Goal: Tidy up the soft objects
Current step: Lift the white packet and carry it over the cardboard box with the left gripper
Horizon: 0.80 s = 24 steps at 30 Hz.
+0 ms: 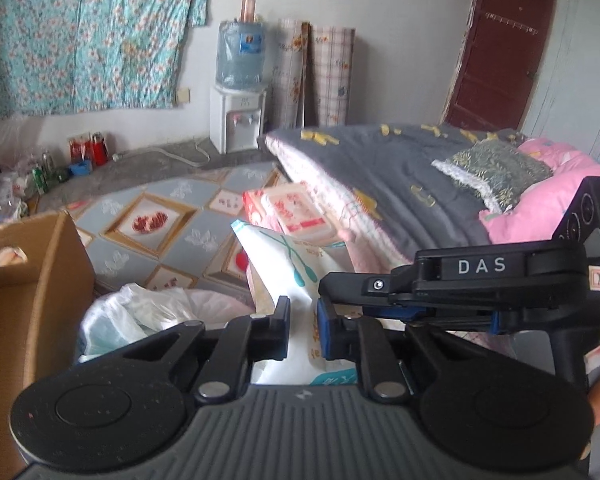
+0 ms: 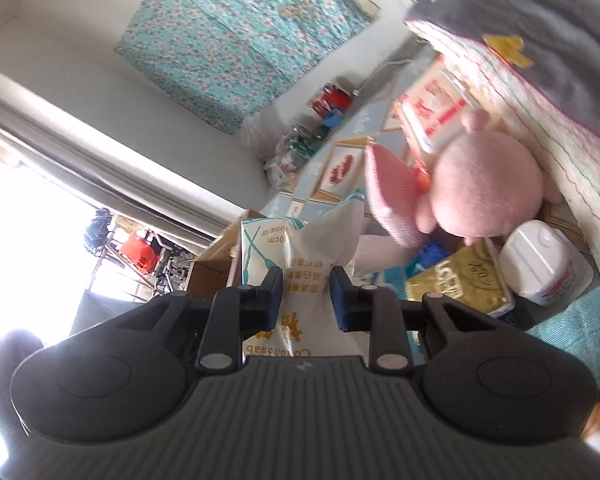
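- Cotton-swab bag (image 1: 296, 264), white with teal print, is clamped from two sides: the left gripper (image 1: 303, 322) pinches it between its pads, and the right gripper (image 2: 306, 296) is likewise clenched on it, seen in its own view as the same bag (image 2: 300, 256) rising between the fingers.
- In the left wrist view, the right gripper (image 1: 340, 304) reaches in from the right and meets the bag just beside the left one's blue pad.
- Just left of the bag sits a crumpled plastic bag (image 1: 136, 316), and beyond it an open cardboard box (image 1: 48, 264).
- In the right wrist view, a pink plush toy (image 2: 484, 192) lies near the bag, with a gold packet (image 2: 460, 284) and a white bottle (image 2: 540, 268) beside it.
- Farther off, a red and white pack (image 1: 292, 208) lies on the patterned floor mat (image 1: 148, 216) against the bed's grey quilt (image 1: 380, 168).
- Against the far wall stand a water dispenser (image 1: 240, 80) and a hung floral cloth (image 1: 88, 32).
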{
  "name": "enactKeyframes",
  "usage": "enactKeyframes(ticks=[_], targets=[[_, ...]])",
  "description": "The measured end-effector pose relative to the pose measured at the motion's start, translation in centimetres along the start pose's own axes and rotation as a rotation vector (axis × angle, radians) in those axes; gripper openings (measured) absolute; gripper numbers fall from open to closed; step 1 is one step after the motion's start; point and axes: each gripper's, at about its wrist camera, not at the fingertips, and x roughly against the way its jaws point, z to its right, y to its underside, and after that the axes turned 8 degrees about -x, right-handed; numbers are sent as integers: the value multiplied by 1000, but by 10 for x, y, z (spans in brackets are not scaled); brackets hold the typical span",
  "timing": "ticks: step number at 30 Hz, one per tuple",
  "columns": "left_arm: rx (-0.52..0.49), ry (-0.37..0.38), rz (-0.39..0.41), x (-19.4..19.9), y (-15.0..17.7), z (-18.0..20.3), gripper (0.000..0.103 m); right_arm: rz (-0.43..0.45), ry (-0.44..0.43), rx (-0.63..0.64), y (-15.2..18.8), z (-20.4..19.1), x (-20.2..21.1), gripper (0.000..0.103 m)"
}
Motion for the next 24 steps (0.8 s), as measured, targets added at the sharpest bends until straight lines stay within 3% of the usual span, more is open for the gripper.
enactKeyframes(ticks=[6,11,19,24], targets=[[-37,-83,106,63,1,-7,13,-11,-72,107,19,-67,1,25],[3,-190,143,102,4,-40,12,-88,-143,149,35,-121,-33,25],[160,-350,126,139,22,-137,12,-268,-208,193,71,-198,-130,25],[236,-374,49,114,30,-203,12,-335,-154,193,81,-212,-196,25]])
